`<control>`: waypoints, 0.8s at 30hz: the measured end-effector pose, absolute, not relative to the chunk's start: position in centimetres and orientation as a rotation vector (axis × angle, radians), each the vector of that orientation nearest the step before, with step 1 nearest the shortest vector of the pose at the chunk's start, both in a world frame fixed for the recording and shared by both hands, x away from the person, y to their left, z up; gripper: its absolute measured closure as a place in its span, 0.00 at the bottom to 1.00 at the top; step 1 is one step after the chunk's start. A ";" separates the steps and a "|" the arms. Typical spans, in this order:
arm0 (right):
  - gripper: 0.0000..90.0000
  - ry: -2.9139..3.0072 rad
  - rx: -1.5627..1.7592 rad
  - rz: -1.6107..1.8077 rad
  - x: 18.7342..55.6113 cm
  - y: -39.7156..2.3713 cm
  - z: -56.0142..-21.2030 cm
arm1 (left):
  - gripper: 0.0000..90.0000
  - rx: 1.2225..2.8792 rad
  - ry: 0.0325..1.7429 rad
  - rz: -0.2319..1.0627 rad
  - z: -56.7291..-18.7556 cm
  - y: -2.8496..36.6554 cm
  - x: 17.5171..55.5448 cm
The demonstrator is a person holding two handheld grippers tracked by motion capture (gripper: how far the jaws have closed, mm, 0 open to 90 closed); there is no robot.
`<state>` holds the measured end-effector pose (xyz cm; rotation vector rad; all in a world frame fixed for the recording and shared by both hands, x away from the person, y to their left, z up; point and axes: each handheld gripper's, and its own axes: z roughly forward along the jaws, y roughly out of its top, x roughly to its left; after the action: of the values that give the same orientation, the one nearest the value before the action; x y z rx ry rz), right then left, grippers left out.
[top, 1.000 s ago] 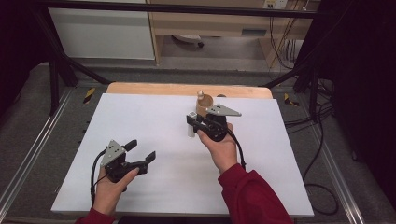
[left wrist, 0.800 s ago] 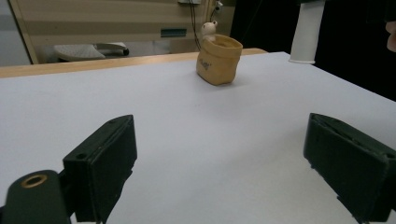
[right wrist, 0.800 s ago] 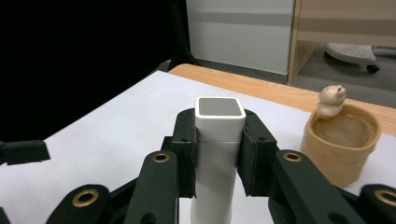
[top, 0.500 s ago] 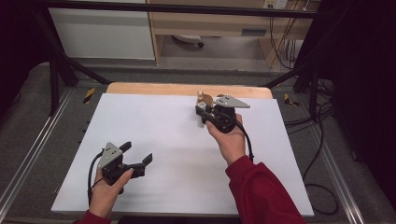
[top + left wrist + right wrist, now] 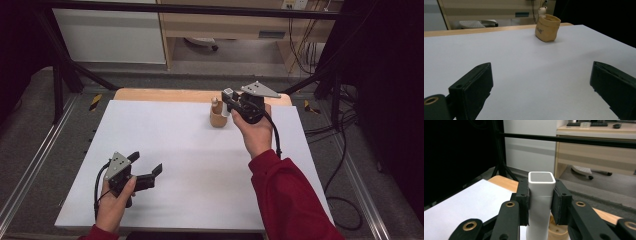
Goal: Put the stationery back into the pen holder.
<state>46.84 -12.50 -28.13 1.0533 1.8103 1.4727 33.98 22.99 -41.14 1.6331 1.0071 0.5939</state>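
I have the right gripper [image 5: 229,101] clamped on a white square tube [image 5: 540,202], its pads [image 5: 523,201] pressing the two flat sides so that it stands upright with its grey-topped end up; gripped that way, I judge it can go straight down into something without tipping. In the high view the tube sits at the far edge of the white table [image 5: 190,165], just beside and above the small tan pouch [image 5: 218,119], which I take to be where it is headed. The pouch stands upright with its mouth open, and a little white bear figure [image 5: 542,11] pokes out of the top on the far side. My left gripper [image 5: 145,169] rests near the front left of the table, its jaws having just been opening and now wide apart with nothing between them, well away from the pouch, which keeps it clear of the work.
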 end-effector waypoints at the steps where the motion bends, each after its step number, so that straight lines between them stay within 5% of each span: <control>1: 0.79 1.802 1.054 1.467 47.1 -12.6 -28.1 | 0.05 1.634 1.009 0.594 -41.2 23.0 34.0; 24: 0.79 1.663 1.112 1.351 51.7 -12.6 -30.0 | 0.05 1.621 0.992 0.606 -41.1 23.0 34.0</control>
<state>51.72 -12.57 -30.00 1.1116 1.6631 1.3511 33.97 23.00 -41.07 1.6210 0.9917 0.6064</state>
